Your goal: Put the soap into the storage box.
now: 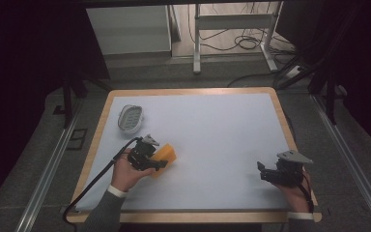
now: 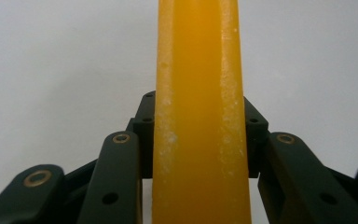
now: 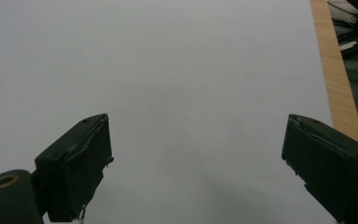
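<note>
Left hand-held gripper (image 1: 160, 162) clamped on orange sponge (image 1: 163, 157), wedged upright between both jaws, low over white counter (image 1: 212, 125) near front-left corner. Right hand-held gripper (image 3: 196, 163) gaping wide, well apart, holding nothing.

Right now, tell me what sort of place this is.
Probably a lab or recording workspace: a wood-edged table under a white sheet, loose cables on the floor beyond it, a metal stand frame, and dark curtains at the sides.
</note>
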Tool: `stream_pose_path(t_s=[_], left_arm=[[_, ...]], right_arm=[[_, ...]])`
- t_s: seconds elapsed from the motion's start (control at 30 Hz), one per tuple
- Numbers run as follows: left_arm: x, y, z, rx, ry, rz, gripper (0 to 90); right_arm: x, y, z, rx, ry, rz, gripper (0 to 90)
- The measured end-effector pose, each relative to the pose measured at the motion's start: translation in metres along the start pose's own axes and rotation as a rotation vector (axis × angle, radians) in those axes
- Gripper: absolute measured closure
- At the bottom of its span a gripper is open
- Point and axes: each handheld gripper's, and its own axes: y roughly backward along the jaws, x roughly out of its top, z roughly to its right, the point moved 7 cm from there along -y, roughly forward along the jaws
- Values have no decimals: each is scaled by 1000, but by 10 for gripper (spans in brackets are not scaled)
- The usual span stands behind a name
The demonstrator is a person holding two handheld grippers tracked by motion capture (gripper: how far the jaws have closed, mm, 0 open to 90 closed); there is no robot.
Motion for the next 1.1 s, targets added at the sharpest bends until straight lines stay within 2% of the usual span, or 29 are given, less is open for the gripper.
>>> stream_pose_path(t_s=[0.1,0.37,1.1], left_arm=[[-1,3,-3,4,6,3,610],[-1,13,-12,26,13,6,610],[0,29,-27,37,35,35,610]], right_arm=[[2,2,-1,2,7,16,86],[0,0,0,1,2,2,86],[-1,0,0,-2,3,-4,86]])
